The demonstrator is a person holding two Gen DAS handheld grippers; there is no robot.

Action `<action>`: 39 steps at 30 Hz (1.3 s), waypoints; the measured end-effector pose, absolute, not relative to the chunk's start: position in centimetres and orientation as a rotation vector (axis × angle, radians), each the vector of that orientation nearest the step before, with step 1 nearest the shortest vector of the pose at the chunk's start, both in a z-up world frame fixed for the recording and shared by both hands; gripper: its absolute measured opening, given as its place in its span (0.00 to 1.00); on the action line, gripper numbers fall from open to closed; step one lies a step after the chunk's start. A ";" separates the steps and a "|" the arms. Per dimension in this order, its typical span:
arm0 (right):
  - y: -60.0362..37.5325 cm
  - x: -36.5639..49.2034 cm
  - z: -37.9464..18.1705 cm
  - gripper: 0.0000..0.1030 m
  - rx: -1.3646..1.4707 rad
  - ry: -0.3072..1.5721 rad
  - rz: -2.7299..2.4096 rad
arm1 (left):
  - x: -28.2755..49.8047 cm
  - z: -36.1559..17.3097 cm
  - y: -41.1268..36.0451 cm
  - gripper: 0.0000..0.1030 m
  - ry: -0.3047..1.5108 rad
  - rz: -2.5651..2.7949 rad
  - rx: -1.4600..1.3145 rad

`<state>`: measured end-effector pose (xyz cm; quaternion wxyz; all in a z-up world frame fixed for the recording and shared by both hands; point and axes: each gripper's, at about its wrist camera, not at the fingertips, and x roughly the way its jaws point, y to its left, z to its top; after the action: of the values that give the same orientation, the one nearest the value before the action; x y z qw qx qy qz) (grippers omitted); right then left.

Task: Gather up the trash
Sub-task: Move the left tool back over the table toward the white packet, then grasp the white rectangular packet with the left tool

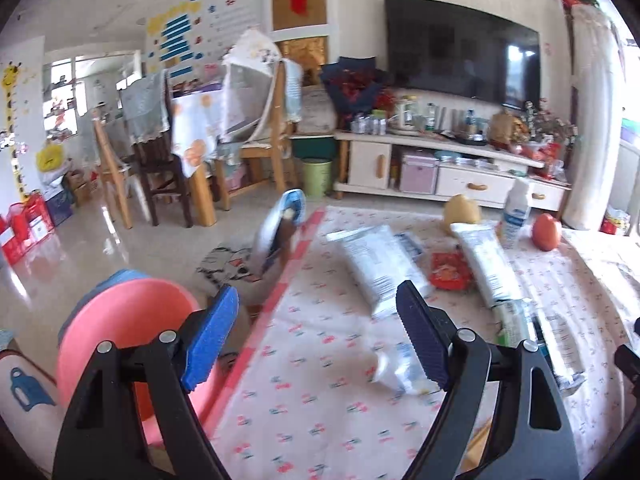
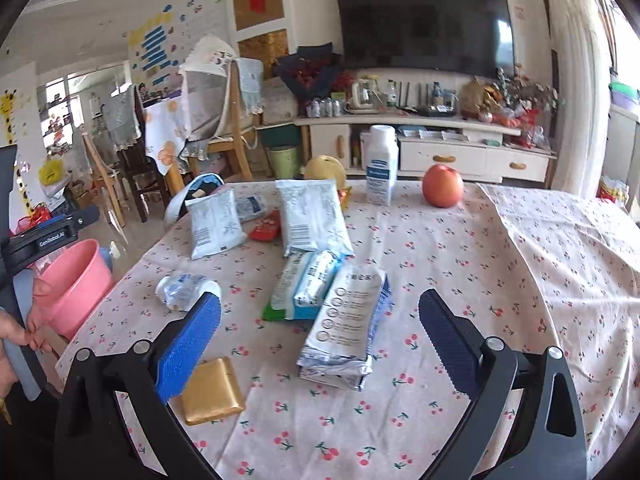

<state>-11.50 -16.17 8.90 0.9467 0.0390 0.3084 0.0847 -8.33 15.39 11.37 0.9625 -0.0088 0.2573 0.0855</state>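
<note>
Trash lies on a table with a cherry-print cloth: a silver packet, a green-and-blue wipes pack, a crumpled clear bottle, a flat gold box, two white packets and a red wrapper. My right gripper hovers open over the silver packet, its pads clear of it. My left gripper is open and empty near the table's left edge. The crumpled bottle lies just by its right finger. A pink bin stands on the floor below its left finger.
A white bottle, a red-orange fruit and a yellow pear stand at the table's far side. A hand holds the left gripper's handle beside the pink bin. Chairs, a green bin and a TV cabinet are beyond.
</note>
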 end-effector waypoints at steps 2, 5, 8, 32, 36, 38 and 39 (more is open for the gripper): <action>-17.2 -10.9 8.6 0.95 0.095 0.665 0.150 | -7.5 10.4 14.4 0.80 0.547 0.140 -0.036; -18.5 -10.1 8.4 0.95 0.126 0.693 0.141 | -6.2 8.9 13.3 0.80 0.605 0.093 -0.078; -19.4 -9.2 8.3 0.95 0.169 0.717 0.139 | -4.8 8.0 12.9 0.80 0.629 0.075 -0.128; -18.0 -4.6 8.6 0.95 0.115 0.728 0.241 | 14.8 2.0 10.8 0.75 0.953 0.277 -0.202; -17.7 -4.6 8.5 0.95 0.119 0.745 0.266 | 15.7 1.8 11.7 0.72 0.968 0.318 -0.192; -17.6 -4.6 8.4 0.95 0.121 0.751 0.273 | 15.5 1.8 12.0 0.72 0.963 0.316 -0.199; -17.6 -4.6 8.4 0.95 0.124 0.753 0.278 | 15.4 1.8 12.0 0.72 0.957 0.310 -0.198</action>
<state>-4.63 -17.58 8.44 0.9187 0.0603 0.3662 0.1352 15.45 12.00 1.77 0.8715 -0.0948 0.4578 0.1481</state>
